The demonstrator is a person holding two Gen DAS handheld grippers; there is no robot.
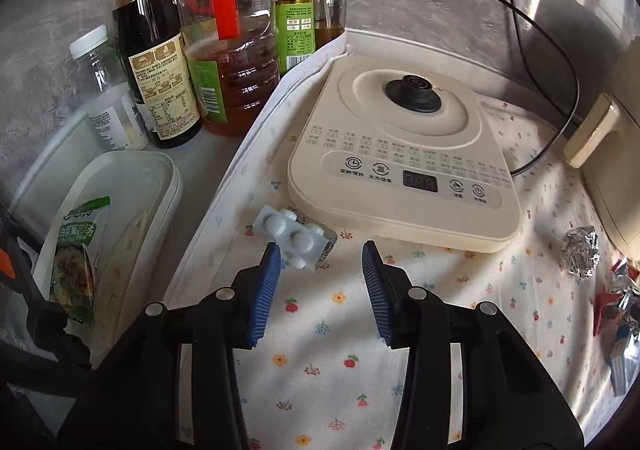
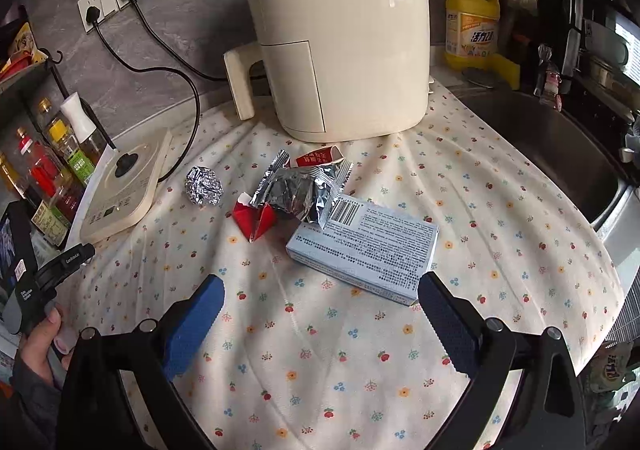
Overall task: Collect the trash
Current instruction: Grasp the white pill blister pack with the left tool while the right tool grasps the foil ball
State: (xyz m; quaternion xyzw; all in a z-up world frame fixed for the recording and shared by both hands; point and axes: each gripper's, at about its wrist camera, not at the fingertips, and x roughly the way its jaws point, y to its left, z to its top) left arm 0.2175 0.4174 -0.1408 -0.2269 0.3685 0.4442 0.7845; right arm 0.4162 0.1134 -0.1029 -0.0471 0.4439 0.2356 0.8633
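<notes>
Kitchen counter under a floral cloth point(image 1: 320, 362). Left gripper point(image 1: 322, 264) jaws apart, nothing clamped; blister pack point(image 1: 294, 236) just ahead of its left pad, touching the kettle base point(image 1: 404, 154). Right gripper point(image 2: 320, 302) jaws wide apart, empty; medicine box point(image 2: 366, 246) just ahead between them, foil wrapper point(image 2: 304, 190) and foil ball point(image 2: 204, 186) beyond, air fryer point(image 2: 340, 34) behind, sink point(image 2: 560, 146) right.

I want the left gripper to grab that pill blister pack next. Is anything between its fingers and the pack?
Nothing visible. The left gripper is open over bare cloth, and the blister pack lies just ahead beside its left finger. The cream appliance base sits just behind the pack.
</notes>
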